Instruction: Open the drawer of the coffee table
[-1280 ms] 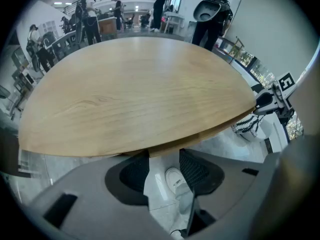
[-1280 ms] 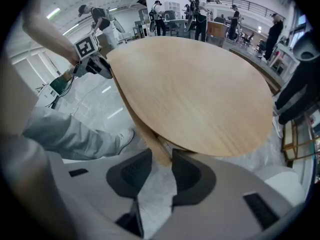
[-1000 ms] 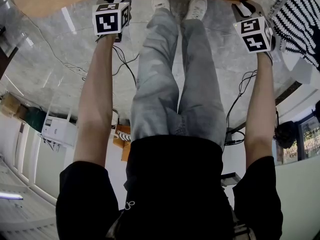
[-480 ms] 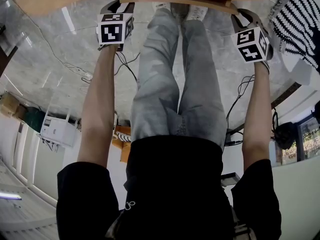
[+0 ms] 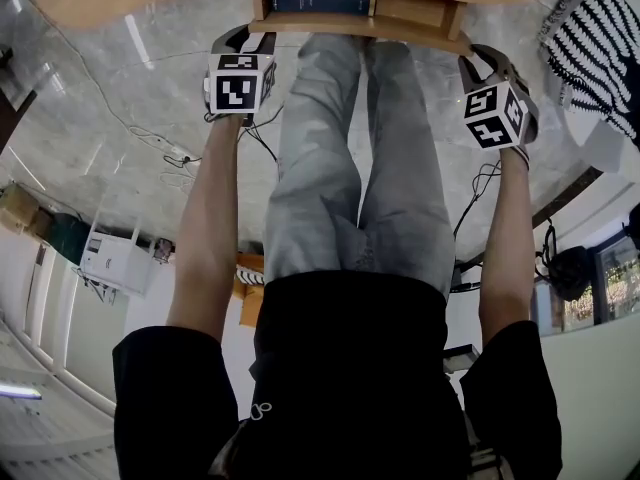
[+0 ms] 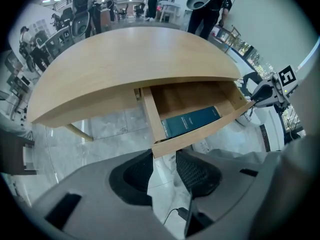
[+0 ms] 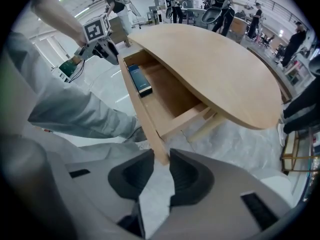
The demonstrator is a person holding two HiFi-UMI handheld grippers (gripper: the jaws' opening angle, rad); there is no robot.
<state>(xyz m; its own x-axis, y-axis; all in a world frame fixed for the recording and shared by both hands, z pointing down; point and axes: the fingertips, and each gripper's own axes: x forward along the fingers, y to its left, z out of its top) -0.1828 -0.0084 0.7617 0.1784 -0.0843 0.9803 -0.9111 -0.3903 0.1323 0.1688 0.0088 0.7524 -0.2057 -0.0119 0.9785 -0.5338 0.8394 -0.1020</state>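
You had your left gripper (image 6: pixel 164 159) and right gripper (image 7: pixel 162 160) each pinched on one end of the drawer (image 6: pixel 210 126) front, jaws just narrowed. The drawer stood partly out from the coffee table's (image 6: pixel 130 64) near edge, with a blue book (image 6: pixel 192 120) inside.

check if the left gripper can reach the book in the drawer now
Probably not yet: the left gripper, jaws just closed further, clamps the drawer front. The book lies uncovered in the open drawer, so once released, the way looks free.
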